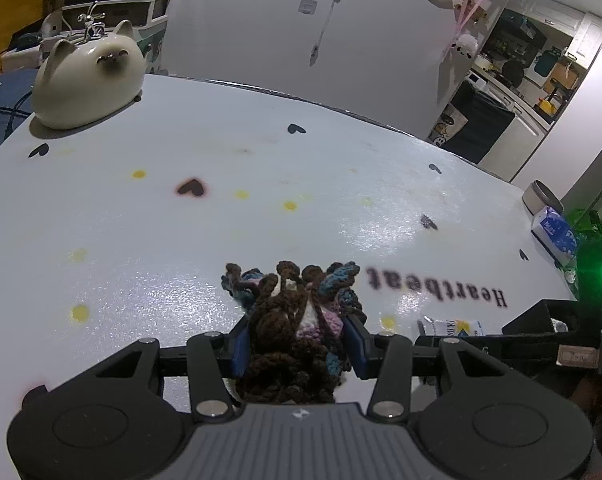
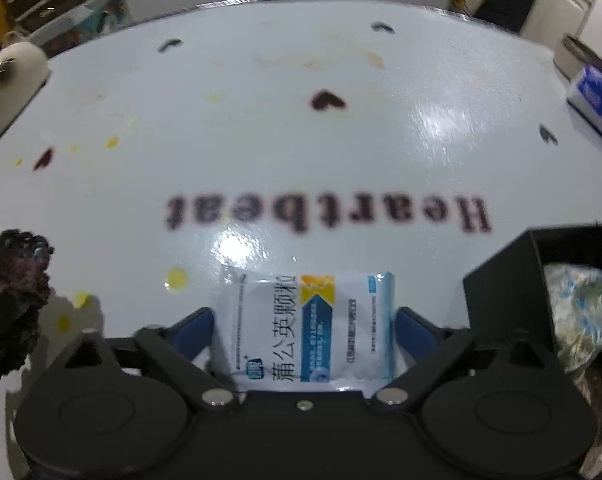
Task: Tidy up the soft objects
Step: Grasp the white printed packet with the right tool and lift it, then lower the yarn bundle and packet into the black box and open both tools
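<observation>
Left gripper [image 1: 297, 346]: blue fingers [image 1: 241, 344] partly closed, pressed on either side of a crocheted yarn piece [image 1: 297, 320], brown with blue, pink and white. The piece's long axis runs along the fingers, its looped end pointing away from the camera and resting on the bench [image 1: 261, 160].

Right gripper [image 2: 303, 328]: fingers [image 2: 193, 330] spread wide, a white-and-blue sachet [image 2: 305, 328] lying flat on the bench between them. No pad visibly presses its edges. Its long axis runs across the gap between the fingers, printed text sideways.

Black bin [image 2: 501, 280]: just right of the sachet, a crumpled patterned wrapper [image 2: 581, 312] inside.

Bench print: the word "Heartbeat" [image 2: 325, 214], upside down to the camera, beyond the sachet; dark hearts and yellow dots scattered farther out.

Far left corner: cream ceramic cat [image 1: 89, 76], upright.

Far right edge: blue tissue pack [image 1: 553, 236] and, behind it, a round container [image 1: 541, 196].
</observation>
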{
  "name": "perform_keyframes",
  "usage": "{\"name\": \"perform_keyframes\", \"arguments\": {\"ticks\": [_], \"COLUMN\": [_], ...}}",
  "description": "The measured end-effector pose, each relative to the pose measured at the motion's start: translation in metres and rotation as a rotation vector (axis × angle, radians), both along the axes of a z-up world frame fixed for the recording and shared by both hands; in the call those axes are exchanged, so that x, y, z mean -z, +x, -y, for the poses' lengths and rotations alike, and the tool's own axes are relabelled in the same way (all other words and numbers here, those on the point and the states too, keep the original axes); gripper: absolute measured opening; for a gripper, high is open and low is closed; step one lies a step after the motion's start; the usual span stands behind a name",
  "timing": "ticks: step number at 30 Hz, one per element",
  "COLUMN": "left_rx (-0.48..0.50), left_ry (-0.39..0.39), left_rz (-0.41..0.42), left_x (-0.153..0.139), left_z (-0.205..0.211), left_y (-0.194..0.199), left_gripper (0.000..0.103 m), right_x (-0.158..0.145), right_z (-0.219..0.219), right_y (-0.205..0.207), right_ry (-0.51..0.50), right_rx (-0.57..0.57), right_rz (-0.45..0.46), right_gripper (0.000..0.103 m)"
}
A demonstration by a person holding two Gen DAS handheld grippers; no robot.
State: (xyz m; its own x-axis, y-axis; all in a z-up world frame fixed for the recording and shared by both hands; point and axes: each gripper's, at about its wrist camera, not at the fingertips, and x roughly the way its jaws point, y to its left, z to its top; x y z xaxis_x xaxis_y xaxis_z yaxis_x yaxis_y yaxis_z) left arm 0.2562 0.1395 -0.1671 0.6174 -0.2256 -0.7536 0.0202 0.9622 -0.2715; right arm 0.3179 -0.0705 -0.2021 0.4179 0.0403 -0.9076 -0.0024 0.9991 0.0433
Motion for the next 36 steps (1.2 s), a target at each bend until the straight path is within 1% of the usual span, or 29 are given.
{"name": "perform_keyframes", "arguments": {"ticks": [2, 4, 5, 6, 7, 14, 25, 30, 33, 36], "left_rx": [0.004, 0.007, 0.009, 0.011, 0.012, 0.008, -0.033, -0.027, -0.014, 0.006], "left_ry": [-0.001, -0.001, 0.000, 0.001, 0.002, 0.010, 0.000, -0.004, -0.008, -0.016], "left_rz": [0.004, 0.010, 0.014, 0.018, 0.022, 0.046, 0.154, 0.204, 0.224, 0.228], "left_x": [-0.001, -0.003, -0.005, -0.006, -0.007, -0.019, -0.060, -0.079, -0.086, -0.090], "left_z": [0.001, 0.003, 0.004, 0.005, 0.006, 0.011, 0.024, 0.047, 0.069, 0.097], "left_y": [0.000, -0.001, -0.001, -0.002, -0.003, -0.013, -0.042, -0.057, -0.067, -0.075], "left_gripper": [0.048, 0.048, 0.048, 0.048, 0.048, 0.048, 0.048, 0.048, 0.048, 0.048], "right_x": [-0.002, -0.005, -0.009, -0.013, -0.017, -0.041, -0.107, -0.125, -0.132, -0.138], "right_z": [0.001, 0.005, 0.006, 0.008, 0.009, 0.015, 0.042, 0.067, 0.092, 0.123], "right_y": [-0.005, -0.014, -0.018, -0.021, -0.023, -0.048, -0.093, -0.114, -0.126, -0.135], "right_ry": [0.005, 0.023, 0.027, 0.027, 0.030, 0.077, 0.174, 0.182, 0.181, 0.184], "right_rx": [-0.027, -0.044, -0.048, -0.052, -0.060, -0.094, -0.145, -0.149, -0.137, -0.106], "right_rz": [0.018, 0.036, 0.051, 0.068, 0.074, 0.152, 0.351, 0.418, 0.444, 0.451], "right_gripper": [0.083, 0.078, 0.071, 0.067, 0.066, 0.066, 0.066, 0.066, 0.066, 0.066]}}
